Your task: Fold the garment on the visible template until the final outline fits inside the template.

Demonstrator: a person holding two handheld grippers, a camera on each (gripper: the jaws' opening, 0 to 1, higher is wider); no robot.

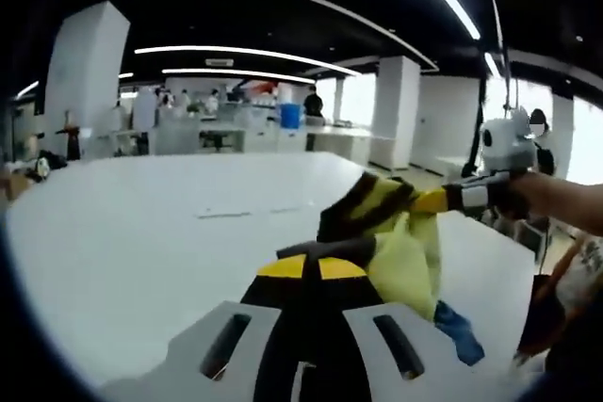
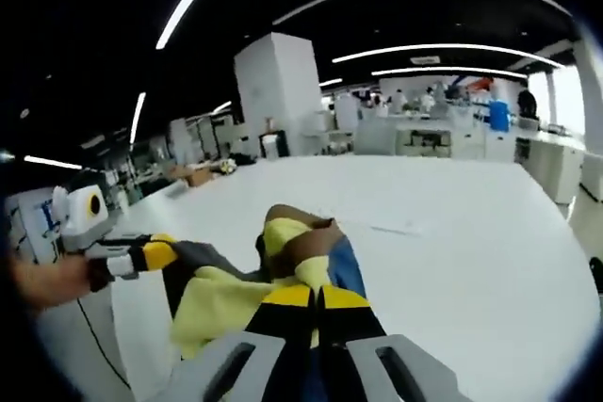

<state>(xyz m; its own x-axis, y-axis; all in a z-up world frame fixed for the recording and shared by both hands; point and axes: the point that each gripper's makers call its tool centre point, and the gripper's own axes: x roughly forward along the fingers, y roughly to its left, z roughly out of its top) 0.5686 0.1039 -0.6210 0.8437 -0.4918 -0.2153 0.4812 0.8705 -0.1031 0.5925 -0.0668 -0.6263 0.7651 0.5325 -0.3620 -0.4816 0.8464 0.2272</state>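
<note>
Item: garment (image 1: 405, 251), yellow/black/blue, held bunched above white surface (image 1: 141, 233). Left hand-held gripper (image 1: 314, 265) clamped on cloth; right hand-held gripper (image 2: 316, 297) likewise. We see faint template line (image 1: 250, 211) beyond. Risk, we judge: bunched fabric lands crooked, overhangs template.

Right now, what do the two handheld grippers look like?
Left gripper: black jaws with yellow tip bands, rising from a light grey body with two dark slots. Right gripper: the same build. Seen from the left gripper view, it has a yellow-and-black jaw.
</note>
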